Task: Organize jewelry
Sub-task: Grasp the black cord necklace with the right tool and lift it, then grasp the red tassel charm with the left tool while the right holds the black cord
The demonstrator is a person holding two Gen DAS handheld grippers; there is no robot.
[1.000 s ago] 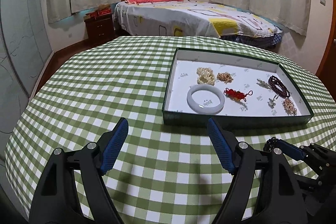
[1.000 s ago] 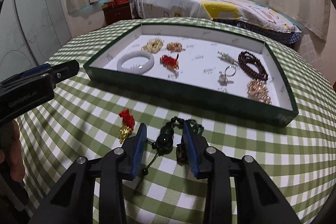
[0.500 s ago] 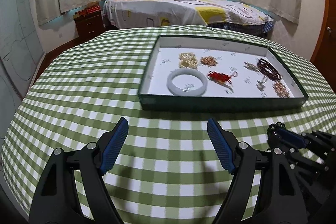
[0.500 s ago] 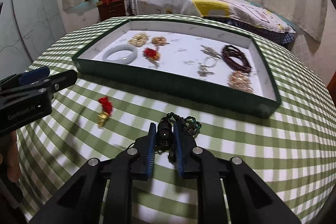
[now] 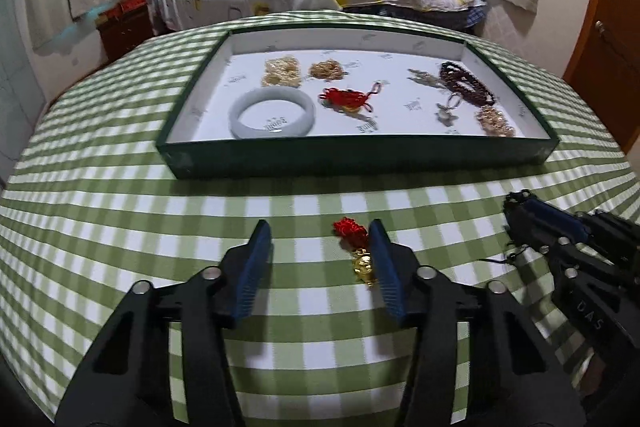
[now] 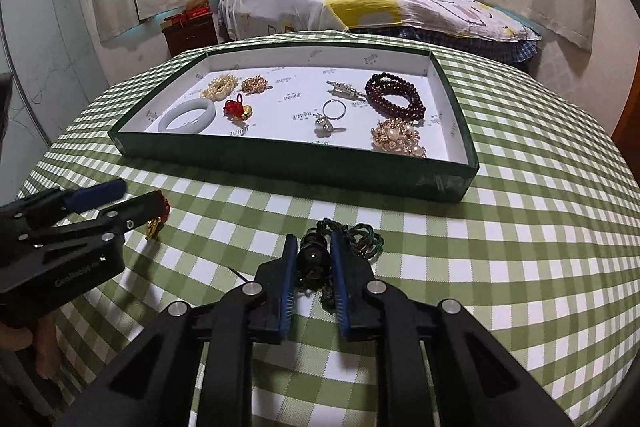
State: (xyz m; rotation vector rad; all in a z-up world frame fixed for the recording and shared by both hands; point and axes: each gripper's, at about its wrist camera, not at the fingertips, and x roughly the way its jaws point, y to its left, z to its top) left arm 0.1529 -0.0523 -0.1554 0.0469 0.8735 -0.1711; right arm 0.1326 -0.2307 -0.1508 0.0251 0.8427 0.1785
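A green tray (image 5: 360, 157) with a white floor holds a white bangle (image 5: 272, 111), a red knot charm (image 5: 347, 98), dark red beads (image 5: 466, 83) and several gold pieces. On the checked cloth a red and gold charm (image 5: 357, 247) lies between the fingers of my open left gripper (image 5: 320, 247), close to the right finger. My right gripper (image 6: 314, 259) is shut on a dark bead pendant (image 6: 314, 258) with a green cord (image 6: 360, 237), resting on the cloth. The tray (image 6: 296, 169) is just beyond it.
The round table's edge curves close on both sides. My left gripper also shows in the right wrist view (image 6: 116, 201), low at the left. My right gripper shows in the left wrist view (image 5: 536, 217). A bed (image 6: 360, 7) stands behind the table.
My left gripper has swung right and lowered around the red and gold charm. My right gripper has closed on the dark bead pendant.
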